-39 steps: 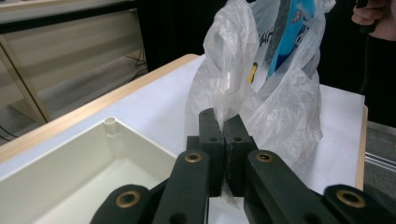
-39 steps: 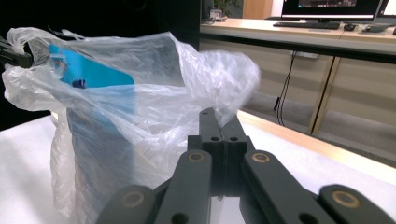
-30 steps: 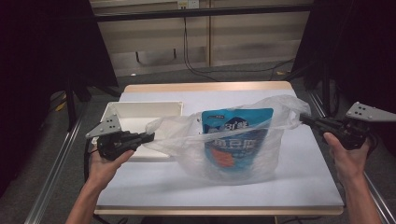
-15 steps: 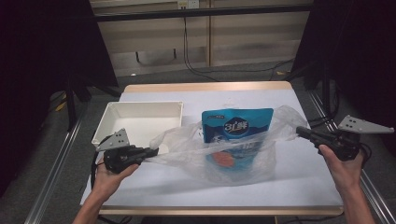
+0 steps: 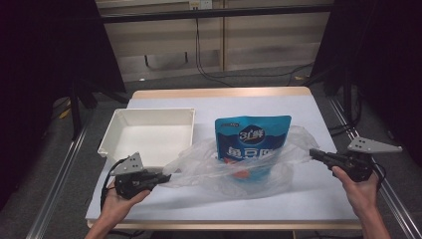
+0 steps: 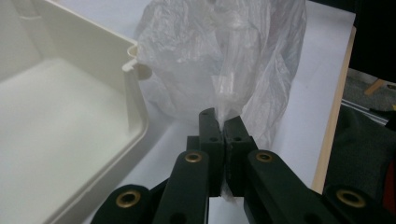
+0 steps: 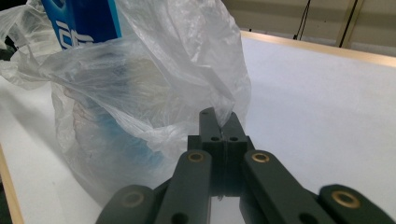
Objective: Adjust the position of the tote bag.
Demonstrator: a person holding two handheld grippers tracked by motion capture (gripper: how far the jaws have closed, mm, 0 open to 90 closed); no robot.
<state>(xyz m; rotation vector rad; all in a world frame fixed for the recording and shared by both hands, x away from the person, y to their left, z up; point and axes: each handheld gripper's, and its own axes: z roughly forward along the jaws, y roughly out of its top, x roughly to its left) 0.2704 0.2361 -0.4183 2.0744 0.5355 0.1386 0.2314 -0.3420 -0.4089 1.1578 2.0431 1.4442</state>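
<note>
A: The high view is dim at both sides, almost black, while the white table (image 5: 318, 124) is evenly lit from above with faint shadows.

B: Up close, the clear plastic bag (image 7: 154, 79) catches soft glare along its creases. The white tray (image 6: 56, 116) looks washed out and soft, and the black jaws at the bottom are slightly blurred.

The far half of the worktop (image 5: 278, 102) lay bare, open for passage behind the blue pouch (image 5: 251, 144). The white tray (image 5: 149, 134) blocked the left side, its near wall just beside the left tool (image 5: 164, 177). The clear plastic bag (image 5: 234, 172) spanned the middle between both tools, barring a straight crossing. The near strip lay open.
</note>
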